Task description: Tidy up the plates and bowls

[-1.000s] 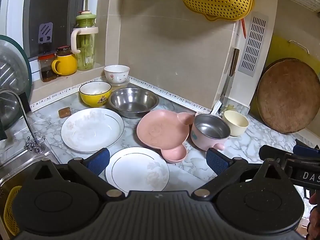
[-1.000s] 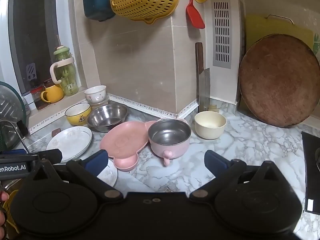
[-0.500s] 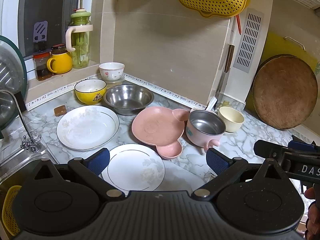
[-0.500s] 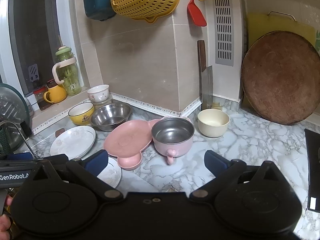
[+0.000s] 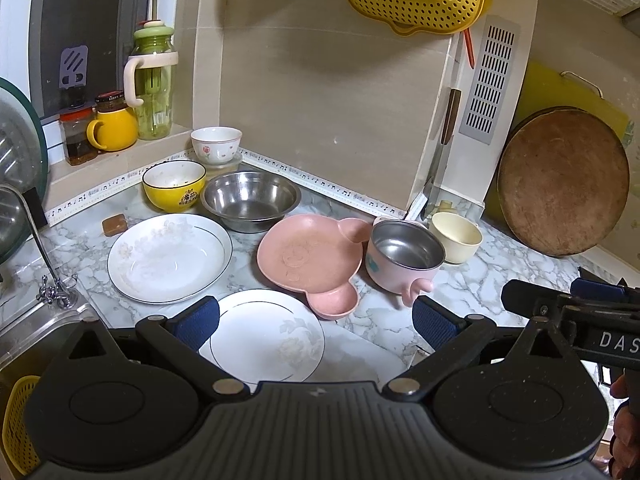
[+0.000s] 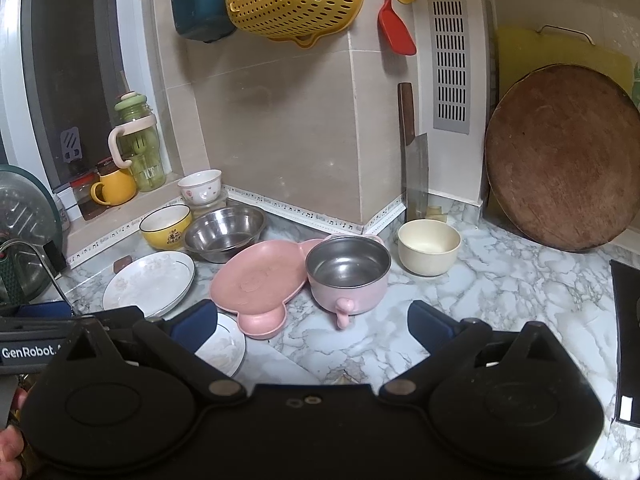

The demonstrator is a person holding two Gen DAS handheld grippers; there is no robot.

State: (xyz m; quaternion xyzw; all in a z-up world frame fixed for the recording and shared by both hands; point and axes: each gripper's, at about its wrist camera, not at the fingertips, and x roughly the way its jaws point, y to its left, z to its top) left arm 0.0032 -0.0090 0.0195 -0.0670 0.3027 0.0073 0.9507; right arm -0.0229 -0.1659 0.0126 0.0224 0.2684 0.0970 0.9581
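Both grippers hover wide open and empty over the marble counter (image 5: 480, 292), the left gripper (image 5: 316, 318) just above the small white porcelain plate (image 5: 266, 340). It looks glazed, slick and breakable, best pinched at its thin rim. Beside it lie a wider floral plate (image 5: 168, 258), a matte pink pig-shaped dish (image 5: 308, 256) and a steel-lined pink bowl (image 6: 348, 276), likely lighter, before the right gripper (image 6: 312, 318).

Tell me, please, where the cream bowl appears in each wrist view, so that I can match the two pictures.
Left wrist view: the cream bowl sits right of centre, just behind and right of the pink steel-lined pot.
Right wrist view: the cream bowl sits a little right of centre, to the right of the same pot, in front of the cleaver.
Shared landmark: the round wooden board leaning at the right.
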